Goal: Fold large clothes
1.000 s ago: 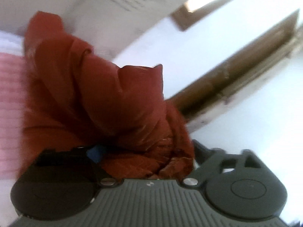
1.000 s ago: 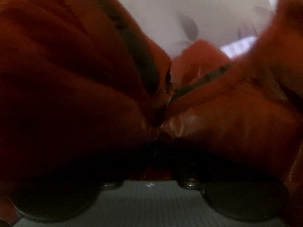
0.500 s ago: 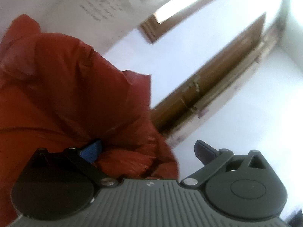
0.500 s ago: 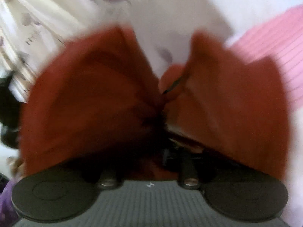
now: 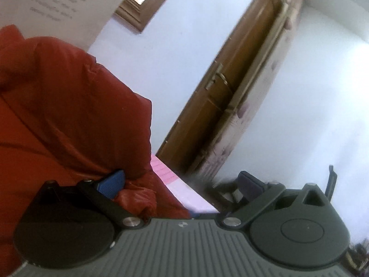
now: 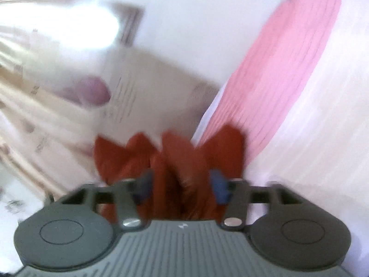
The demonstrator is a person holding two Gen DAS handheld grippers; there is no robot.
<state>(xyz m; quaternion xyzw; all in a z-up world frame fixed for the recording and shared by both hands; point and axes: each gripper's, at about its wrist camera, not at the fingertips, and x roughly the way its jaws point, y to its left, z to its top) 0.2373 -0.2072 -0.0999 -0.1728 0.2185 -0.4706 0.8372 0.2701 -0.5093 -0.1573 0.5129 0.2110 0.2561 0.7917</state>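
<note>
A rust-red quilted jacket (image 5: 64, 115) fills the left of the left wrist view. It bulges over the blue left pad (image 5: 111, 183). My left gripper (image 5: 180, 184) is open wide and its dark right pad (image 5: 250, 184) stands free of the cloth. The right wrist view is blurred. There a bunch of the same red jacket (image 6: 177, 161) sticks up between the two blue pads (image 6: 219, 188). My right gripper (image 6: 182, 188) is opening, with the fabric loose between its jaws.
A pink-striped white bedsheet (image 6: 276, 69) lies under and beyond the jacket, and a strip of the bedsheet (image 5: 166, 173) shows in the left view. A brown wooden door (image 5: 230, 92) and white wall stand ahead. A printed cream curtain (image 6: 138, 97) hangs beside a window frame (image 5: 136, 7).
Both grippers were closed in bunched red fabric and have spread their jaws. The right one pulled back, so the jacket looks smaller. The left view swung toward the door.
</note>
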